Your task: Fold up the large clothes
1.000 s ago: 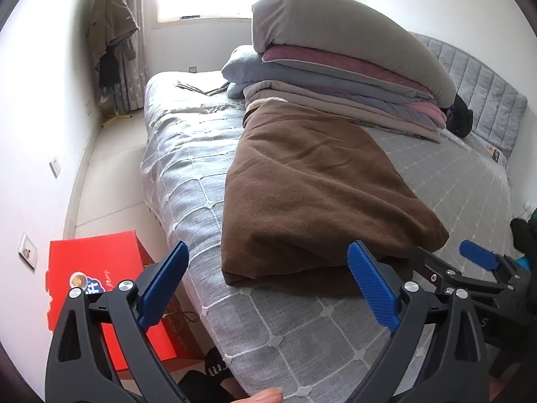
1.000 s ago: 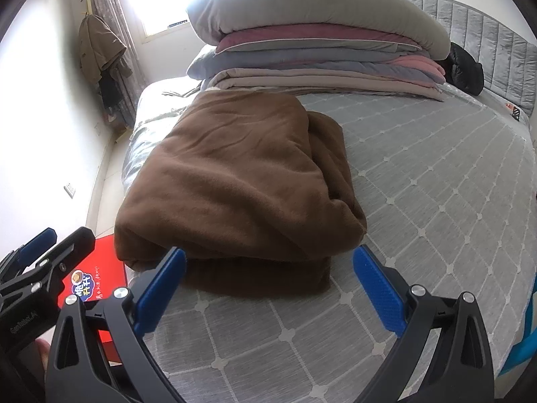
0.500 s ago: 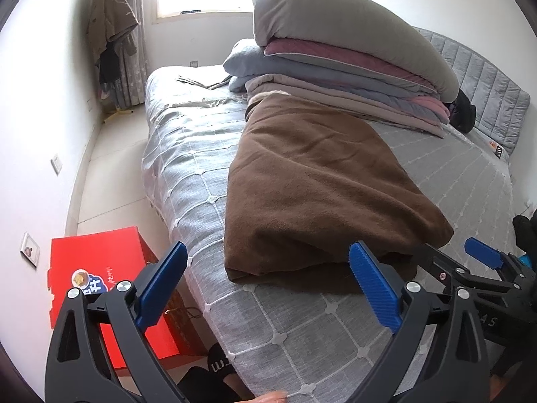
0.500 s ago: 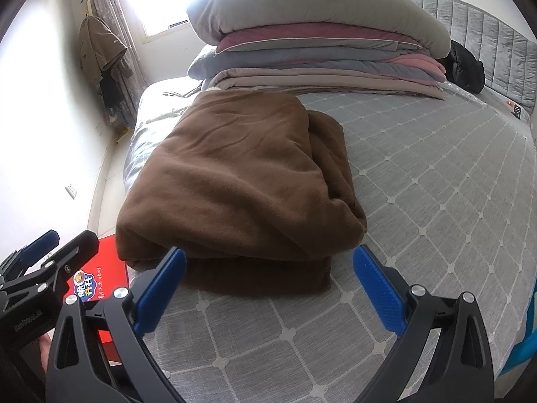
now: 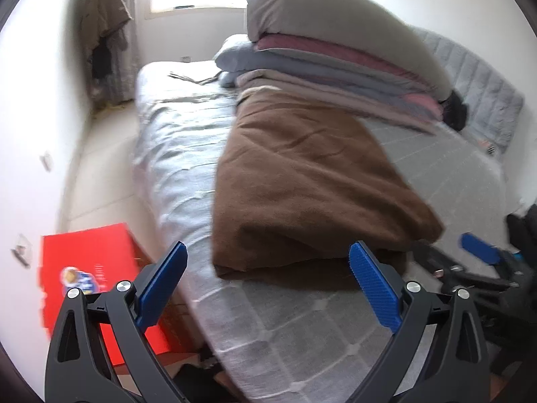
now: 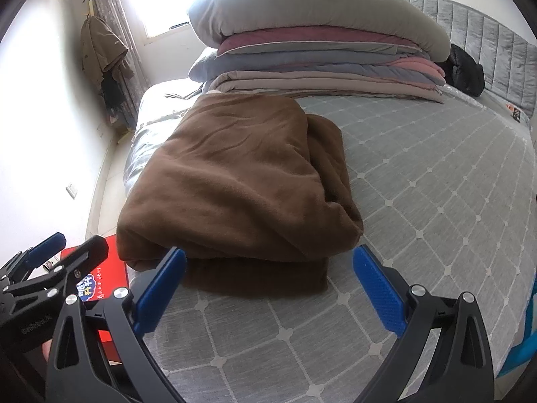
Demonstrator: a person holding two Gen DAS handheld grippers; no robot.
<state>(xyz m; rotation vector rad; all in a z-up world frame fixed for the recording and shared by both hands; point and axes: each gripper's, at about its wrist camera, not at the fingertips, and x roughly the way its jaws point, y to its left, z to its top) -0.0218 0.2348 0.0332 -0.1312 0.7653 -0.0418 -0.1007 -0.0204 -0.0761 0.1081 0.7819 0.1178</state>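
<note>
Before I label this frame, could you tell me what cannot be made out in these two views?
- Underside and inner layers of the brown blanket: hidden by its own top fold, both views.
- Red box print: motion-blurred in the left wrist view, partly covered by the left gripper in the right wrist view.
- Black item beside the bedding stack: too small to identify.

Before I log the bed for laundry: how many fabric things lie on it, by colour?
Brown: 1, the folded brown blanket
Grey: 2, the grey pillow on top and the blue-grey quilt
Pink: 1, the pink quilt
Beige: 1, the beige blanket
Black: 1, the black bundle
Total: 6, though the stack's layers are hard to separate.
</note>
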